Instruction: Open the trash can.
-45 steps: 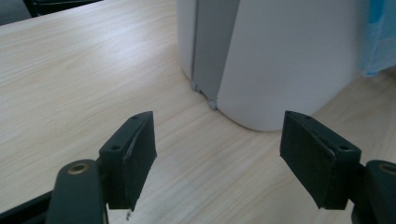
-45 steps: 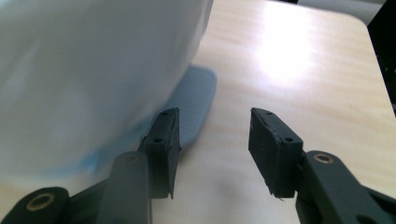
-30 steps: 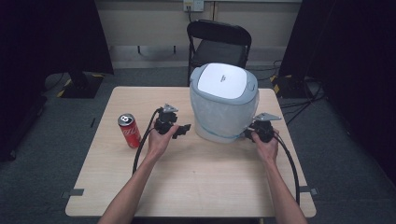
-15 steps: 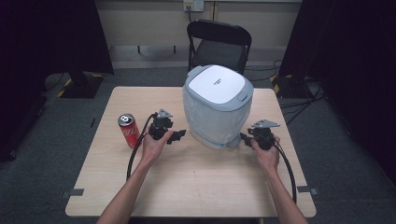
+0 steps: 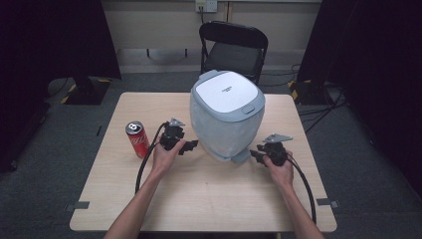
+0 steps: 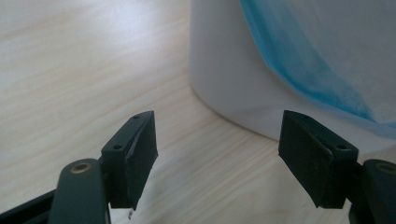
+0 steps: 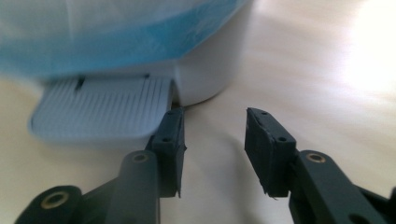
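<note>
A grey-white pedal bin (image 5: 226, 117) with a shut white lid stands mid-table, its foot pedal (image 5: 241, 157) facing the front right. A blue bag liner (image 6: 317, 60) shows through its wall. My left gripper (image 5: 191, 146) lies open by the bin's left base; in the left gripper view the left gripper (image 6: 217, 140) has only bare tabletop between its jaws. My right gripper (image 5: 255, 155) sits open just right of the pedal (image 7: 100, 109). In the right gripper view the right gripper (image 7: 212, 135) has nothing between its jaws, which have just been closing a little.
A red drinks can (image 5: 137, 139) stands upright left of the left hand. The wooden table (image 5: 209, 199) has free room along its front. A black folding chair (image 5: 234, 45) stands behind the far edge. Cables trail from both grippers toward the front.
The bin has shifted slightly left and toward the front, turning its pedal forward. Both hands have drawn back toward the front edge, the right one also moving left toward the pedal.
</note>
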Action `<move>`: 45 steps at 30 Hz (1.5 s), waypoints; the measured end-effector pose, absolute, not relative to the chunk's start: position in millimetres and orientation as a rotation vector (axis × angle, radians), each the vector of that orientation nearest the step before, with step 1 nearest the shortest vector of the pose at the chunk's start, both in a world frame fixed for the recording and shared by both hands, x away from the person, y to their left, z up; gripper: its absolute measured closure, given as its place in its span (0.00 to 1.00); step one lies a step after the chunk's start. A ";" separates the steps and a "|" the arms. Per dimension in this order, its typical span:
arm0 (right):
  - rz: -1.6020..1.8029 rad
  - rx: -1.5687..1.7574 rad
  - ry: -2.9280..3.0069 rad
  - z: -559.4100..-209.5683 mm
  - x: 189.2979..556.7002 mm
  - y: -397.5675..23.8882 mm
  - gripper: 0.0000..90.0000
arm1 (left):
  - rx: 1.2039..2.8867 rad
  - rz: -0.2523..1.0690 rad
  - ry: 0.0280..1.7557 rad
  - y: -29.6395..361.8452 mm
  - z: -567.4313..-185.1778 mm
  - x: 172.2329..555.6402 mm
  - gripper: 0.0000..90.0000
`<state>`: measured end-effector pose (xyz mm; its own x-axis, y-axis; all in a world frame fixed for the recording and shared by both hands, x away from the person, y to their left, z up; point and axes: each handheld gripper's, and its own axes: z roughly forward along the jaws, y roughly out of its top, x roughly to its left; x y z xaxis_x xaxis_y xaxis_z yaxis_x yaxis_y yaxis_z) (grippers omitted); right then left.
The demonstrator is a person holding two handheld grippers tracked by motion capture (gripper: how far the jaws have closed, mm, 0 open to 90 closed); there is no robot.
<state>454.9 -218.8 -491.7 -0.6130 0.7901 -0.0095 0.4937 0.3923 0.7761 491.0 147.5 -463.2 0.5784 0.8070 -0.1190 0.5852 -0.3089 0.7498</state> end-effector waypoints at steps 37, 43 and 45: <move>1.254 1.134 2.118 -445.5 478.1 -192.9 0.81 | 1.960 0.431 1.104 151.4 -461.8 504.3 0.73; 1.263 1.143 2.101 -446.7 469.3 -190.2 0.87 | 1.981 0.393 1.068 151.6 -461.1 495.8 0.83; 1.254 1.127 2.111 -446.1 464.8 -190.6 0.88 | 1.998 0.406 1.053 150.7 -459.9 493.2 0.84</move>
